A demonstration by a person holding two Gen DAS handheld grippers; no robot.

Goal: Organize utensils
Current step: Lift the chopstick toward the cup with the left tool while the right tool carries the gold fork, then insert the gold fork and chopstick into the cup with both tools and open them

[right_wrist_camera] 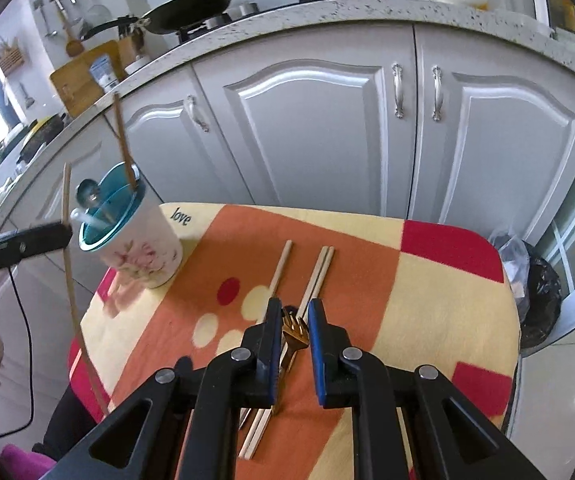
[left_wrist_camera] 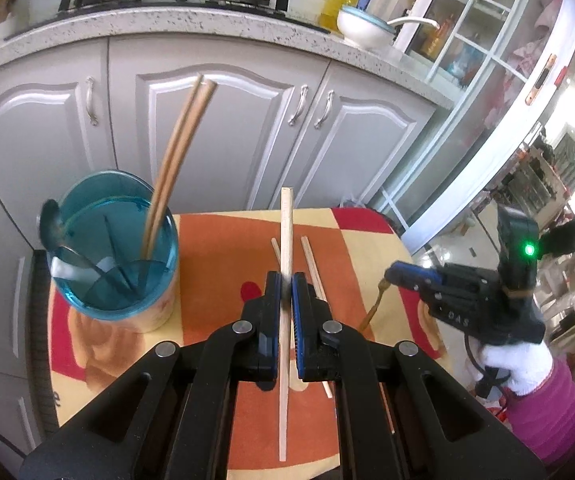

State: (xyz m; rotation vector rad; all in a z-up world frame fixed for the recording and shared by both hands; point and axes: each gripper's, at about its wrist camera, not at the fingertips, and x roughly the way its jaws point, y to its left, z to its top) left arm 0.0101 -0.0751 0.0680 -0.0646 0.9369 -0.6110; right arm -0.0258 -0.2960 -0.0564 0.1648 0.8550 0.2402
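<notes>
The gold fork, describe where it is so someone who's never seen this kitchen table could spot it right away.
Find the small table with the orange, red and cream cloth in front of the grey cabinets. Near its front, pale wooden chopsticks lie on the cloth, and the right gripper is closed on the fork just above them. It is the only shiny gold, pronged piece among plain sticks.

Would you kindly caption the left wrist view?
Left gripper lifts one pale wooden chopstick beside the teal-rimmed utensil cup.

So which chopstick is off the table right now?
The pale chopstick clamped upright in the left gripper; the other pale chopsticks lie flat on the tablecloth.
</notes>
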